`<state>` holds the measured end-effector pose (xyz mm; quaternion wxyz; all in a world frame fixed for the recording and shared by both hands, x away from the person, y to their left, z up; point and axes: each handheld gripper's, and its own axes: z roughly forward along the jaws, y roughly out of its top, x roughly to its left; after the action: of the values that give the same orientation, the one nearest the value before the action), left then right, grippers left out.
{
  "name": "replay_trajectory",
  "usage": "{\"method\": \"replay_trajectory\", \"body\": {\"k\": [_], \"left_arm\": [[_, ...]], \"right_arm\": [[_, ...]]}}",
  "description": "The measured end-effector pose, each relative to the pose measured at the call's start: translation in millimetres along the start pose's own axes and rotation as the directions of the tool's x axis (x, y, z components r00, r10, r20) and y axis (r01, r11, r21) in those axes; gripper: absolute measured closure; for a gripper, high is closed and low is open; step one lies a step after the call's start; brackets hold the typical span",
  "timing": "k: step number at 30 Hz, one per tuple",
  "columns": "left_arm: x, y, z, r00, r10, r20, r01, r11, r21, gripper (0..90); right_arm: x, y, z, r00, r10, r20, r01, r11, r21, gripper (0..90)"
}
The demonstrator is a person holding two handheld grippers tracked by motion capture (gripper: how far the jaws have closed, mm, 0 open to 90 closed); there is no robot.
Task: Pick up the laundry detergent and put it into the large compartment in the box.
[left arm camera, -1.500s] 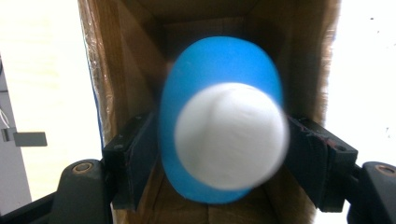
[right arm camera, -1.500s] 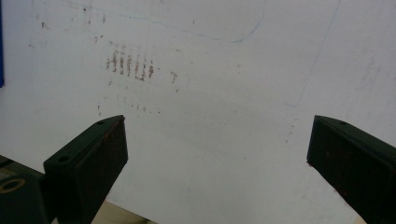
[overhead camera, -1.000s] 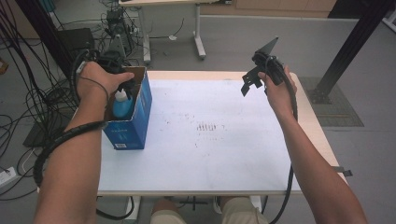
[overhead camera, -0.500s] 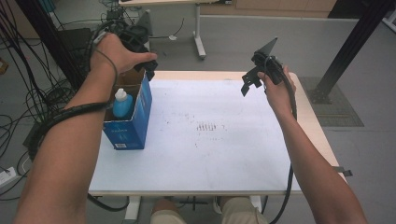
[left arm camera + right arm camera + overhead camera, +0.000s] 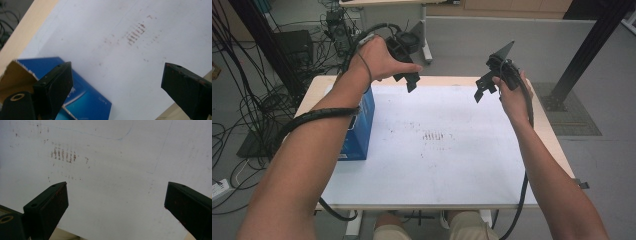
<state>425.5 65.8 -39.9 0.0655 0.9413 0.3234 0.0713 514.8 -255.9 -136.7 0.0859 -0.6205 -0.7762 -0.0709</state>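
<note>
A blue cardboard box (image 5: pixel 361 131) with its top open stands on the left side of the white tabletop (image 5: pixel 447 165); my left forearm crosses over most of it. In the left gripper view, the box (image 5: pixel 86 100) lies below the left jaw, its brown flap turned out. My left gripper (image 5: pixel 411 80) hangs above the table's far edge, right of the box, open and holding nothing (image 5: pixel 118 75). My right gripper (image 5: pixel 482 89) is held up over the far right part of the table, jaws wide apart and nothing between them (image 5: pixel 117 192).
Faint brown smudge marks (image 5: pixel 432 135) sit near the middle of the tabletop. Bundles of cables (image 5: pixel 257 105) lie on the floor to the left. A black post (image 5: pixel 584 50) rises at the back right, and another table's leg (image 5: pixel 424 30) stands behind.
My left hand has risen out of the blue box and swung right and away, to above the table's far edge. The right gripper has stayed where it was.
</note>
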Motion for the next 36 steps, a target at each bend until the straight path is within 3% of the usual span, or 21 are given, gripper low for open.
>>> {"method": "replay_trajectory", "body": {"k": [4,7,9,12,15,21,36], "left_arm": [[-19.1,11.2,2.2,0.9941,0.104,-0.031,-0.104,0.9946,0.012,10.7],[-25.1,13.4,1.9,0.9867,0.162,-0.013,-0.162,0.9867,-0.016,10.5],[-25.0,15.5,3.2,0.981,0.193,0.02,-0.192,0.9811,-0.02,10.6],[-29.2,16.3,8.0,0.9658,0.254,0.052,-0.252,0.9669,-0.036,11.1],[-32.6,17.4,12.3,0.955,0.289,0.068,-0.286,0.9572,-0.045,11.3],[-39.4,22.3,16.9,0.9463,0.315,0.072,-0.313,0.9489,-0.039,12.5],[-38.5,23.9,21.3,0.9421,0.322,0.094,-0.317,0.9464,-0.06,11.8]], "right_arm": [[-1.6,0.3,-0.1,1.0,-0.001,-0.004,0.001,1.0,-0.001,5.0],[-2.6,1.1,1.5,1.0,0.003,-0.005,-0.003,1.0,0.003,5.0],[-3.3,1.7,2.3,1.0,0.008,-0.004,-0.008,1.0,0.007,5.0],[-4.5,1.5,2.7,1.0,0.004,-0.005,-0.004,1.0,0.007,5.0],[-5.2,1.9,3.8,1.0,0.006,-0.004,-0.006,1.0,0.008,5.0],[-4.8,3.7,7.8,1.0,0.006,-0.003,-0.006,1.0,0.014,5.0],[-6.7,6.9,13.3,1.0,0.008,-0.003,-0.008,1.0,0.024,5.0]]}}
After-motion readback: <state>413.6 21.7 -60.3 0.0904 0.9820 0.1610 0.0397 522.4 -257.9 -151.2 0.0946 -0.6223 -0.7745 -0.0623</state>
